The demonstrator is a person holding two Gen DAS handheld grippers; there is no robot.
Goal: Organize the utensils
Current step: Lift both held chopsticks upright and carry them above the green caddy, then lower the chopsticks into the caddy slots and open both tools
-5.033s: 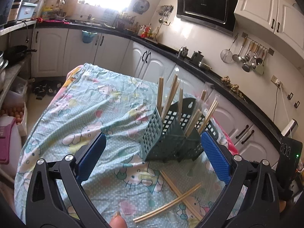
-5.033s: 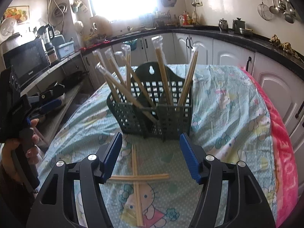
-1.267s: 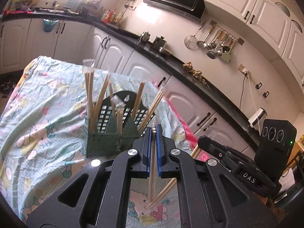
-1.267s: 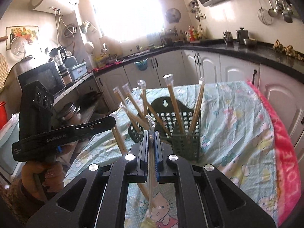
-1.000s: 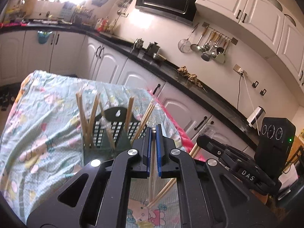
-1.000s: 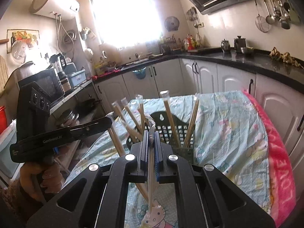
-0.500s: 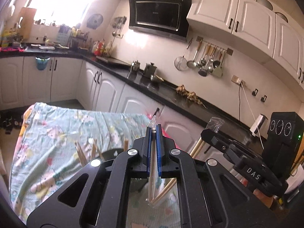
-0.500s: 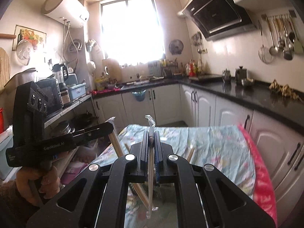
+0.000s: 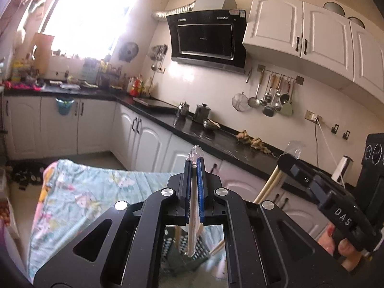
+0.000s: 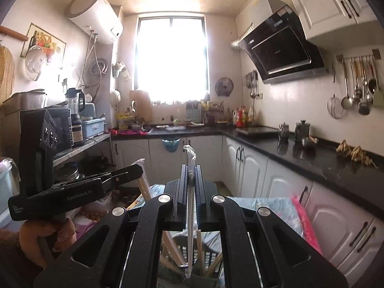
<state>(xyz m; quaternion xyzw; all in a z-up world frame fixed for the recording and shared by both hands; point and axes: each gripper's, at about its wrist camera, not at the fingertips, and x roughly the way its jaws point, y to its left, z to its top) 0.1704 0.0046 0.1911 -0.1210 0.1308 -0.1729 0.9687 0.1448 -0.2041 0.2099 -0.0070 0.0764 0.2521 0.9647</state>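
Note:
My left gripper (image 9: 194, 165) is shut on a plastic-wrapped pair of wooden chopsticks (image 9: 192, 216), which hangs down between the blue pads. Under it, the dark green slotted utensil basket (image 9: 189, 249) shows only through the gripper frame. My right gripper (image 10: 190, 170) is shut on another wrapped chopstick pair (image 10: 190, 228), held upright over the same basket (image 10: 204, 254), where several chopsticks lean. Each gripper shows in the other's view, raised beside it: the right gripper (image 9: 286, 162) with its chopsticks (image 9: 268, 184), the left gripper (image 10: 135, 169) with its chopsticks (image 10: 144, 184).
The table's floral cloth (image 9: 79, 192) has a pink edge (image 10: 304, 220) on the right. White cabinets and a black counter (image 9: 211, 134) with kettles run behind it. Ladles and strainers (image 9: 268, 98) hang on the wall. A hand (image 10: 36, 237) grips the left handle.
Both grippers have lifted upward with their chopstick pairs and tilted toward level. The basket and table have slid to the bottom of both views. The jaws stay shut.

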